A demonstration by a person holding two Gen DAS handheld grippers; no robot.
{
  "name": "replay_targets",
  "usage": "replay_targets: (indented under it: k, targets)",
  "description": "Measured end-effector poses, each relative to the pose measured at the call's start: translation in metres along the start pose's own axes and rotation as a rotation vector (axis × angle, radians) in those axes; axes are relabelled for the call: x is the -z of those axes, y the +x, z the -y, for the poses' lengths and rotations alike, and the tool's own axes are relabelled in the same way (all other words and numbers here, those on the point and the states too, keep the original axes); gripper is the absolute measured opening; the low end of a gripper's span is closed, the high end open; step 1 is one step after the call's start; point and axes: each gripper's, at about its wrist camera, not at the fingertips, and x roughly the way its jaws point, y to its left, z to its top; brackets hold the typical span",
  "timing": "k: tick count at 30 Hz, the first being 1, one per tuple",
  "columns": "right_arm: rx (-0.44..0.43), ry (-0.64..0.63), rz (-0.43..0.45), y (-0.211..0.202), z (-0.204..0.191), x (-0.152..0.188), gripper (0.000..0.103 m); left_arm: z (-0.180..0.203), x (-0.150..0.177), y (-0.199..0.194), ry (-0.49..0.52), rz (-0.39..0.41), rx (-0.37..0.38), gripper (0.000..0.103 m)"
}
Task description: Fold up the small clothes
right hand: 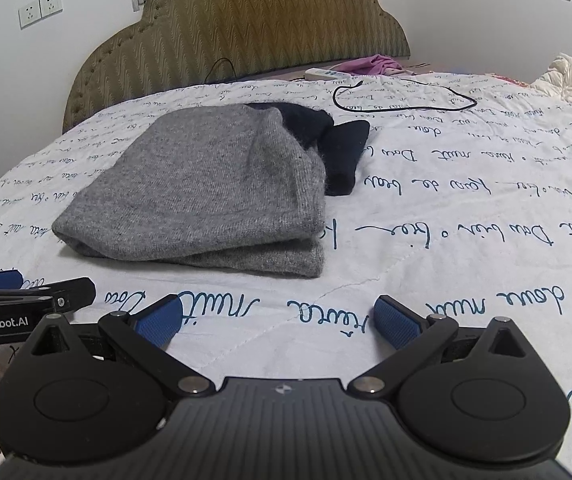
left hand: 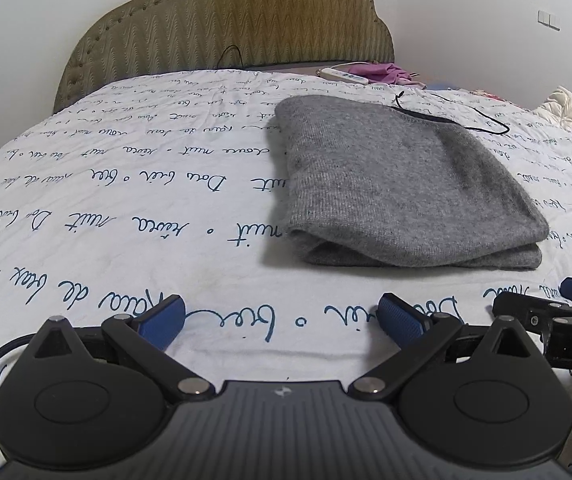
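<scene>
A padded headboard (right hand: 245, 28) stood at twelve o'clock; a black cable (right hand: 406, 98) looped at one o'clock; wall sockets (right hand: 41, 8) sat at ten.

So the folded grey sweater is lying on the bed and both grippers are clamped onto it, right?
Not quite. The folded grey sweater does lie on the bed, but both wrist views show the left gripper and right gripper open, short of it, holding nothing.

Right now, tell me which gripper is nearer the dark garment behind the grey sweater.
Right. The right gripper faces the dark garment past the grey sweater's right edge; the left gripper sits farther left, sweater between.
</scene>
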Motion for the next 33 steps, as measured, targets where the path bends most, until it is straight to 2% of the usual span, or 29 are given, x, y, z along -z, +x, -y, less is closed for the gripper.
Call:
replay_targets:
  k: [33]
  targets:
    - [0.0,-0.004,-0.003,-0.0078,-0.001,0.0023,0.103,0.0047,0.0008,0.0026,0.026,-0.011,-0.017,0.103]
